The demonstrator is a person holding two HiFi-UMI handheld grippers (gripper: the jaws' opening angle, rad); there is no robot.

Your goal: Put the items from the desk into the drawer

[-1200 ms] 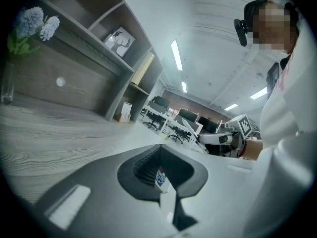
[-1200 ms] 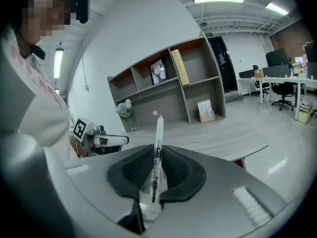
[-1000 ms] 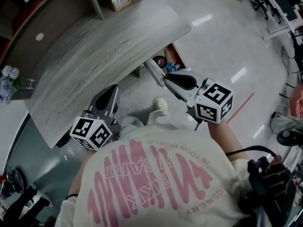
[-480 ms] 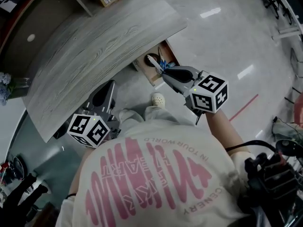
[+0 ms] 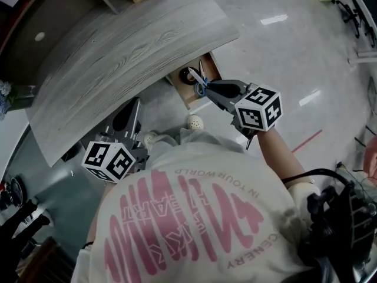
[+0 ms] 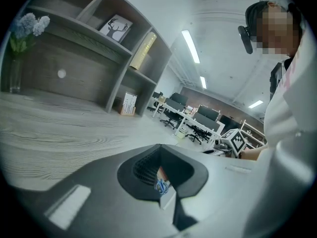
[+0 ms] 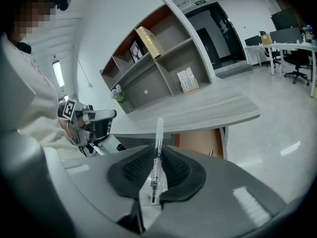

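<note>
Grey desk [image 5: 118, 58] had its drawer [image 5: 189, 101] open below the front edge. A white pen [image 7: 158, 128] was pinched lengthwise in the right gripper [image 7: 157, 150], aimed at the drawer's near corner, apparently for release inside. The left gripper [image 6: 159, 148] was pressed together, empty, held back below the desk edge.

Open-plan office: rows of desks [image 6: 184, 117], swivel chairs [image 7: 298, 59], ceiling strip lights [image 6: 190, 46], shelving [image 7: 163, 66].

Left gripper [image 6: 159, 148] at lower centre, jaws closed tip to tip, nothing gripped, blue scissors [image 6: 161, 186] visible through gap behind tips, grey wood-grain desk [image 6: 54, 133] at left, shelf unit [image 6: 99, 43] upper left, right gripper [image 6: 238, 142] centre right.
</note>
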